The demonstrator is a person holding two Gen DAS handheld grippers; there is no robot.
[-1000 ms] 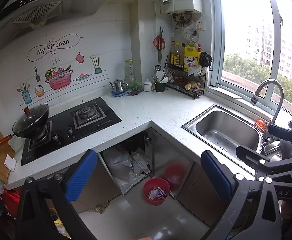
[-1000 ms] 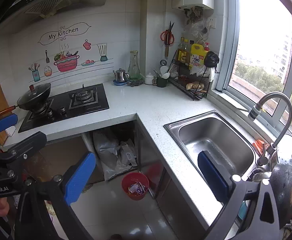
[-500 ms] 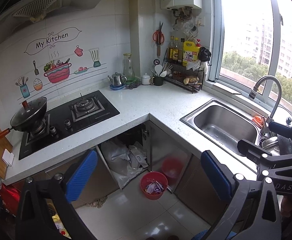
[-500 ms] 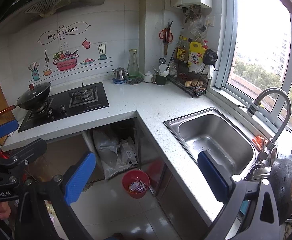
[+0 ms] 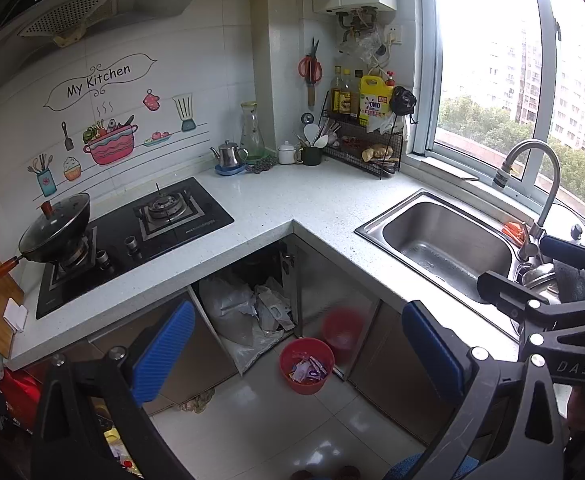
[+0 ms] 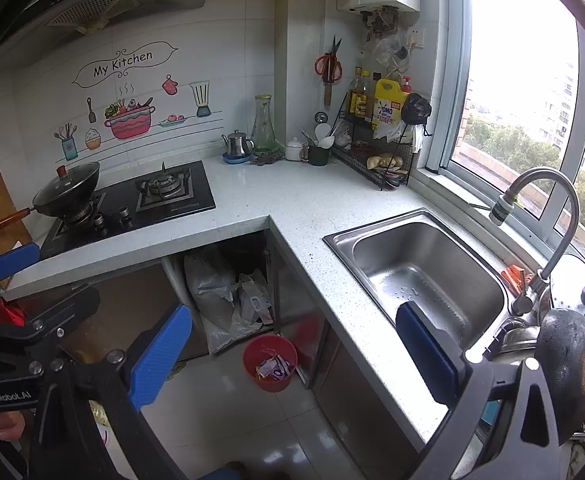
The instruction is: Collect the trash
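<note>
Red plastic bin (image 5: 307, 365) on the floor tiles, at the inner corner of the L-shaped table (image 5: 284, 208); this is the landmark. Scraps of paper and wrappers (image 5: 308, 370) lie inside it, purple and white; print too small to read.

Hidden or cut off:
- Behind the bin, the open cupboard under the table holds crumpled plastic bags (image 5: 248, 312); contents not discernible.
- Red blur on the steel cupboard door just right of the bin looks like its reflection.
- Right of the bin, past the steel sink (image 6: 424, 272), a dark round pan (image 6: 568, 368) blocks much of the pots behind it.
- Frame bottoms cut off both handles; only part of a hand (image 6: 6, 424) shows.

Jaws:
- Left gripper (image 5: 296, 354): blue pads wide apart, nothing between them, touching nothing; bin sits in the gap in that view, well below.
- Right gripper (image 6: 292, 354): jaws likewise spread wide, empty, held in air above the floor; bin seen between the pads.
- Each gripper appears at the edge of the other's view.
</note>
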